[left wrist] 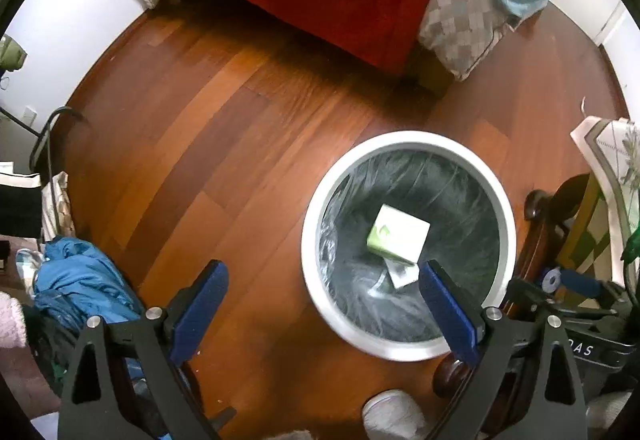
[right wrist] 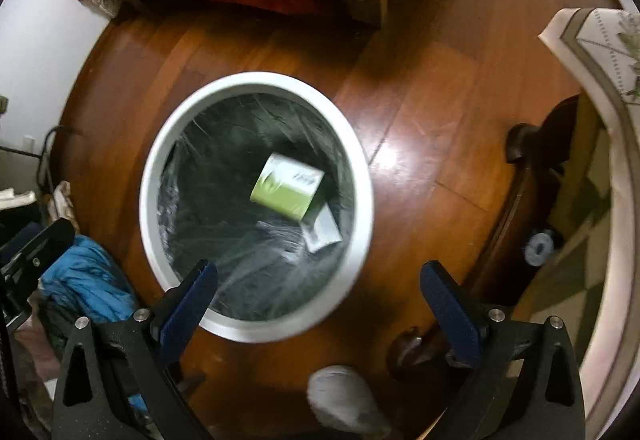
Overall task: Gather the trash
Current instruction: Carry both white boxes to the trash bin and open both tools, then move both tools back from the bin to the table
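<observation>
Both grippers, left [left wrist: 324,304] & right [right wrist: 320,304], jaws wide over bin [right wrist: 160,144] w/ box [right wrist: 286,186].

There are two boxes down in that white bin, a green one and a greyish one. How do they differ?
The green-and-white box looks bigger and lies on top; the grey-and-white box looks smaller and is partly tucked under it. The green one shows whole faces, while the grey one shows only a corner. The grey one sits closer to the bin wall. Both rest on the dark liner inside the bin, and neither open gripper touches them.
</observation>
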